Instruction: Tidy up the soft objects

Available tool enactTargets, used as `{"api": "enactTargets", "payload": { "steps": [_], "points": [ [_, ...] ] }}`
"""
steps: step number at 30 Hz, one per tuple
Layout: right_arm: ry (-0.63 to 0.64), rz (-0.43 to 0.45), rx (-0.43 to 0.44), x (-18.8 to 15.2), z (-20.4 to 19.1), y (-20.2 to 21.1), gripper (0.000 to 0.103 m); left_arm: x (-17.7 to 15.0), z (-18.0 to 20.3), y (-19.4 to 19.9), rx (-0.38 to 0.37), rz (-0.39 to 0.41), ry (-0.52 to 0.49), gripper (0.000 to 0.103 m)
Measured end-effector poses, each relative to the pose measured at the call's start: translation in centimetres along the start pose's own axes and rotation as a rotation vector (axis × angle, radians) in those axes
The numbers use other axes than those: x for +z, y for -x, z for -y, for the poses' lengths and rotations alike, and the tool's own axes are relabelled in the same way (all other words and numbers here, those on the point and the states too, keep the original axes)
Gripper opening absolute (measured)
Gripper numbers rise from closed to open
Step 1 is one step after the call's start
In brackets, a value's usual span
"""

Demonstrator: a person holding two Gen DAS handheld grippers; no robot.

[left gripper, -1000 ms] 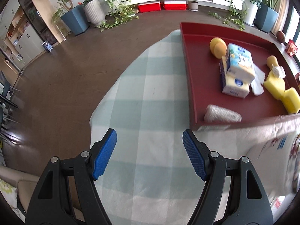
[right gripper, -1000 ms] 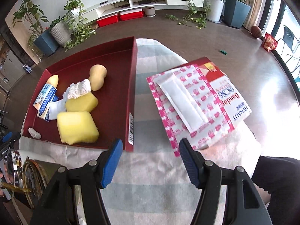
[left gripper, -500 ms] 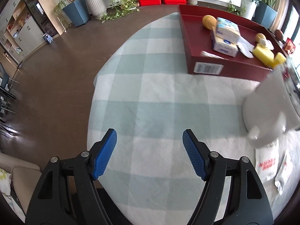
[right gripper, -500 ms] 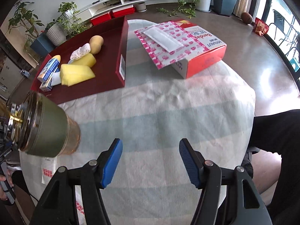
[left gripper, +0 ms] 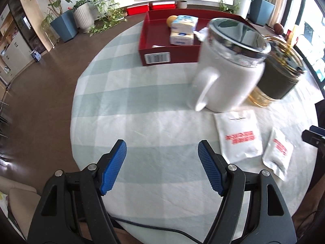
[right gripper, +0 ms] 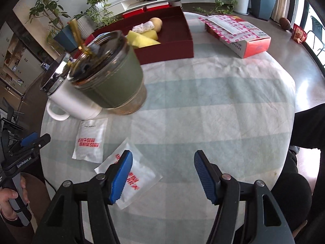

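A dark red tray (left gripper: pixel 182 55) at the far side of the round table holds two tissue packs (left gripper: pixel 183 24), yellow sponges (right gripper: pixel 142 39), a beige ball (right gripper: pixel 156 22) and a white cloth (right gripper: pixel 143 26). Two white sachets with red print lie on the checked tablecloth, one (left gripper: pixel 238 136) just right of my left gripper (left gripper: pixel 162 145), the other (right gripper: pixel 140 174) partly under the left finger of my right gripper (right gripper: pixel 163 154). Both grippers hover above the cloth near the table's front edge. Each is open with nothing between its fingers.
A white mug (left gripper: pixel 225 77) and a green tumbler (right gripper: pixel 113 81) stand side by side between the sachets and the tray. A pink and red box (right gripper: pixel 239 34) lies right of the tray. A hand (right gripper: pixel 10 197) holds the left gripper. Potted plants stand on the floor beyond.
Both grippers have drawn back from the tray toward the table's near edge. The mug, the tumbler and the two sachets have come into view. Neither gripper's jaws have changed.
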State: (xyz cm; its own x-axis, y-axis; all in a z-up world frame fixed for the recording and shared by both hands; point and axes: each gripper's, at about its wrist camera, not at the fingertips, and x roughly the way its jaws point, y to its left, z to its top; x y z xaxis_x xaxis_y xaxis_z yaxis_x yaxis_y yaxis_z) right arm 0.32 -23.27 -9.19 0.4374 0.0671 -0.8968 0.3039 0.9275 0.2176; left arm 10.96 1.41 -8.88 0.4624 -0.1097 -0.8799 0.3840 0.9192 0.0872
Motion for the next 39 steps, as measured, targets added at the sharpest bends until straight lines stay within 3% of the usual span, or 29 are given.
{"api": "enactTargets", "payload": {
  "steps": [7,11,15,22,30,37,39],
  "points": [
    [0.064,0.055,-0.014,-1.1,-4.3,3.1,0.067,-0.8,3.6,3.7,-0.079,0.043,-0.019,0.072],
    [0.083,0.095,-0.005,-1.0,-5.6,5.3,0.073,-0.9,4.7,5.8,-0.097,0.081,-0.018,0.074],
    [0.098,0.11,0.003,-1.2,-6.6,6.9,0.073,-0.8,5.6,7.6,-0.088,0.113,-0.036,0.079],
    [0.107,0.156,-0.039,-1.6,-7.3,9.4,0.074,-0.3,5.9,9.4,-0.06,0.145,-0.038,0.096],
    [0.114,0.191,-0.038,-1.4,-7.4,11.1,0.074,-0.3,6.7,11.0,0.035,0.19,-0.074,0.096],
    [0.11,0.224,-0.053,-1.4,-7.1,11.9,0.074,0.1,6.2,12.0,0.001,0.208,-0.041,0.096],
    [0.105,0.23,-0.053,-1.3,-6.9,12.1,0.074,0.2,6.0,12.0,-0.043,0.207,-0.025,0.096]
  ]
}}
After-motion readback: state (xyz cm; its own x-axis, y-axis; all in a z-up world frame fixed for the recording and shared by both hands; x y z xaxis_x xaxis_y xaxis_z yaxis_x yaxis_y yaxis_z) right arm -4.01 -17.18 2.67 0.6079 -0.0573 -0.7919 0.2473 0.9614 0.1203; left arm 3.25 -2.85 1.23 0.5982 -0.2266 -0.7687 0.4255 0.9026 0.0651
